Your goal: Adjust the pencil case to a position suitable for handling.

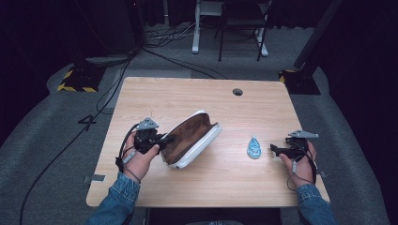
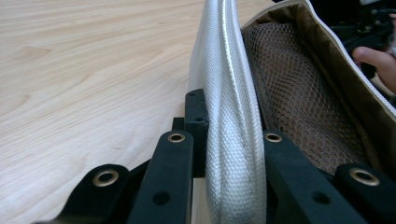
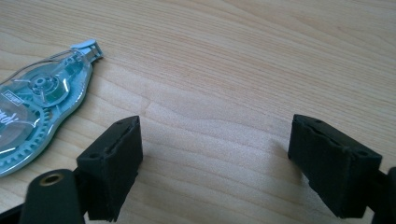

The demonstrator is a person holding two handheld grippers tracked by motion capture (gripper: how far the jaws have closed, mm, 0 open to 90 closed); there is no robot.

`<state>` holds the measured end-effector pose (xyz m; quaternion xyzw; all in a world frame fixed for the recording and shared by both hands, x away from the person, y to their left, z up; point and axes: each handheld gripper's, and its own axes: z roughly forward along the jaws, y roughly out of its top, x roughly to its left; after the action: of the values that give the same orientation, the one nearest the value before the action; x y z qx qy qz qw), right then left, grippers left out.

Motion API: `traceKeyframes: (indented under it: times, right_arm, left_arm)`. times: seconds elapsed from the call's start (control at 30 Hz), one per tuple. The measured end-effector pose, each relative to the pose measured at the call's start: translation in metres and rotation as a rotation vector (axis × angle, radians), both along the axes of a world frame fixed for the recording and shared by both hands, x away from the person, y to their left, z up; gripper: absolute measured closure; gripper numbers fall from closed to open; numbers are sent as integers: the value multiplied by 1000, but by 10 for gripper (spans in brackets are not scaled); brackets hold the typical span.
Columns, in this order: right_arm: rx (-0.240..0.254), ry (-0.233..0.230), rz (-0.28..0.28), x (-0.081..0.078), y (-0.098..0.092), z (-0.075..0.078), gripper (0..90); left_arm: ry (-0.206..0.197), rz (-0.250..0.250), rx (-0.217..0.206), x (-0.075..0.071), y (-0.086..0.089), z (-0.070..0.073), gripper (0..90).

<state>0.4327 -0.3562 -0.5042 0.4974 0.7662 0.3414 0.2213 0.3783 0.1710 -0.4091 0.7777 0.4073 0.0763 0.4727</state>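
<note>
Dark room, grey carpet floor (image 1: 47,140), cables, a stand behind. Light wood table (image 1: 187,93). White pouch (image 1: 192,139) lies open left of centre; left gripper (image 1: 165,139) pinches its rim. Right gripper (image 1: 274,149) spread, beside blue tape dispenser (image 1: 254,147).

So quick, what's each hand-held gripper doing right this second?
Left hand-held gripper: shut on the rim of the white pouch.
Right hand-held gripper: open, holding nothing, beside the correction tape roller.
</note>
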Motion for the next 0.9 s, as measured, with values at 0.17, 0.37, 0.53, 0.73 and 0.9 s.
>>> traceKeyframes:
  times: [0.17, 0.37, 0.53, 0.73, 0.9]
  right_arm:
    - [1, 2, -1, 0, 0, 0, 179]
    - [1, 1, 0, 0, 0, 0, 180]
    - [0, 0, 1, 0, 0, 0, 180]
    - [1, 1, 0, 0, 0, 0, 180]
    - [0, 0, 2, 0, 0, 0, 179]
  left_arm:
    - [3, -45, 0, -4, -11, 1, 812]
    - [7, -91, 2, -8, -21, 1, 813]
    - [7, -127, 7, -12, -29, 0, 812]
    - [10, -169, 11, -15, -38, -2, 811]
    - [26, -206, 18, -17, -46, -7, 810]
